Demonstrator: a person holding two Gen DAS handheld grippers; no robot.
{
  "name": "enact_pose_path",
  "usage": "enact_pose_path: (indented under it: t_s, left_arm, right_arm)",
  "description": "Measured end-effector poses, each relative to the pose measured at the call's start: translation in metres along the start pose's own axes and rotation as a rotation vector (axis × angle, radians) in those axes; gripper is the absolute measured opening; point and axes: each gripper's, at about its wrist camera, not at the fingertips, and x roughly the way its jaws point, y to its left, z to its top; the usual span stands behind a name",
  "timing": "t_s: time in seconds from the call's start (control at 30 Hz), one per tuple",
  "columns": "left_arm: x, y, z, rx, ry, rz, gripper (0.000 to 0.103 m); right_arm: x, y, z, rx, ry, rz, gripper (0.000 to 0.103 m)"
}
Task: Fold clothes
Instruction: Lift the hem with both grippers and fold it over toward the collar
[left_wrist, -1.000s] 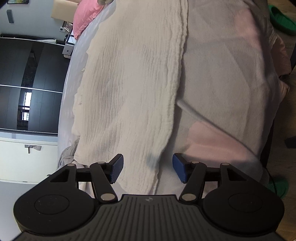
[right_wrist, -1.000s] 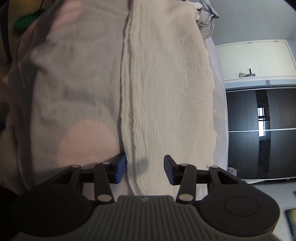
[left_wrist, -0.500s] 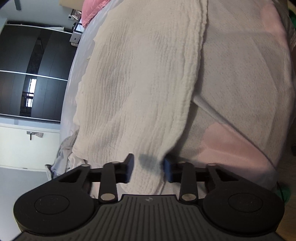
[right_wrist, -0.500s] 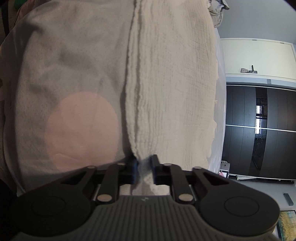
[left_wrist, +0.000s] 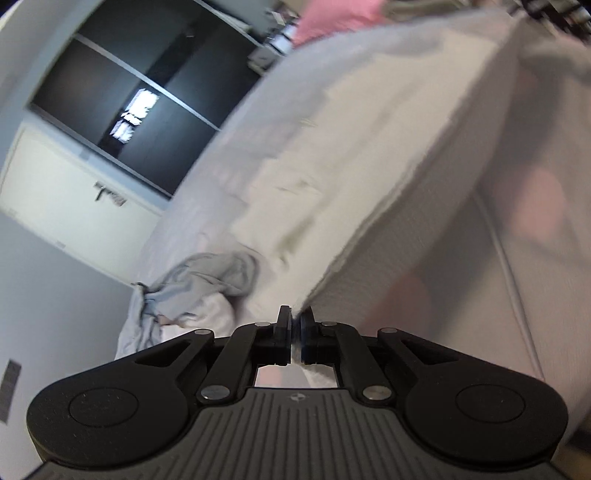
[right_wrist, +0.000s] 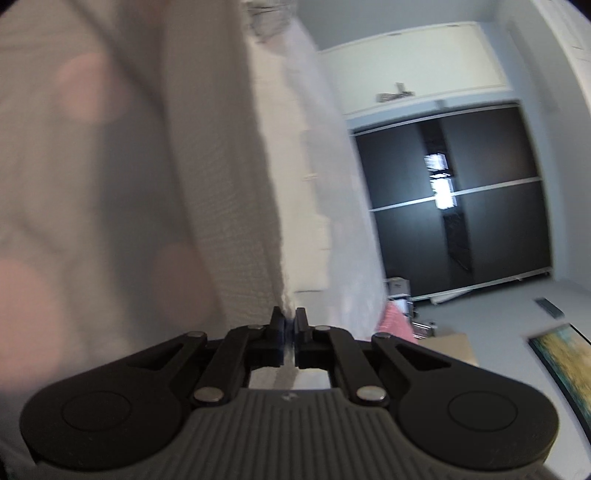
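- While both views are smeared by motion blur, the left gripper (left_wrist: 294, 321) shows its two black fingers pressed together on the near edge of the cream crinkled garment (left_wrist: 343, 177), with a thin sliver of cloth pinched between the pads.
- From that pinch, the garment rises as a folded slab towards the far right of the left wrist view, its thick layered edge running diagonally upward.
- To the right of it lies the bedspread (left_wrist: 517, 258), pale grey with soft pink round patches.
- A crumpled grey-blue garment (left_wrist: 207, 280) sits bunched at the near left, just beside the cream one.
- Far left stands a dark wardrobe (left_wrist: 122, 103) with a white cabinet (left_wrist: 66, 199) next to it, and a pink pillow (left_wrist: 332, 14) shows at the far top.
- The right gripper (right_wrist: 290, 319) is likewise clamped on an edge of the cream crinkled garment (right_wrist: 273, 184), cloth caught between its closed fingers.
- In the right wrist view, the garment's edge runs straight away from the fingers, with the bedspread (right_wrist: 92, 166) to its left.
- On the right stand the dark wardrobe (right_wrist: 461, 199) and white cabinet (right_wrist: 406, 66); a framed painting (right_wrist: 565, 358) lies at the near right.
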Motion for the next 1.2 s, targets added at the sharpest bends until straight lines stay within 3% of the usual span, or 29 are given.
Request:
enact_pose_path:
  t_s: [0.17,0.43,0.53,0.87,1.2]
  left_arm:
    - [-0.024,0.037,0.029,-0.085,-0.103,0.079,0.002]
    - [-0.056,0.088,0.067,-0.124,-0.231,0.183,0.002]
    - [-0.059,0.096,0.076,-0.112,-0.247,0.188,0.003]
    - [0.008,0.086,0.090,-0.012,-0.164,0.171,0.003]
    - [0.120,0.094,0.122,0.019,-0.032,0.122,0.003]
  right_arm:
    - [-0.012,-0.047,0.014,0.057,-0.023,-0.121,0.004]
    - [-0.030,-0.123,0.035,0.147,-0.059,-0.314,0.005]
    - [-0.033,-0.135,0.038,0.139,-0.065,-0.322,0.005]
    - [0.018,-0.144,0.038,0.140,-0.001,-0.245,0.005]
    - [0.138,-0.161,0.047,0.152,0.049,-0.179,0.005]
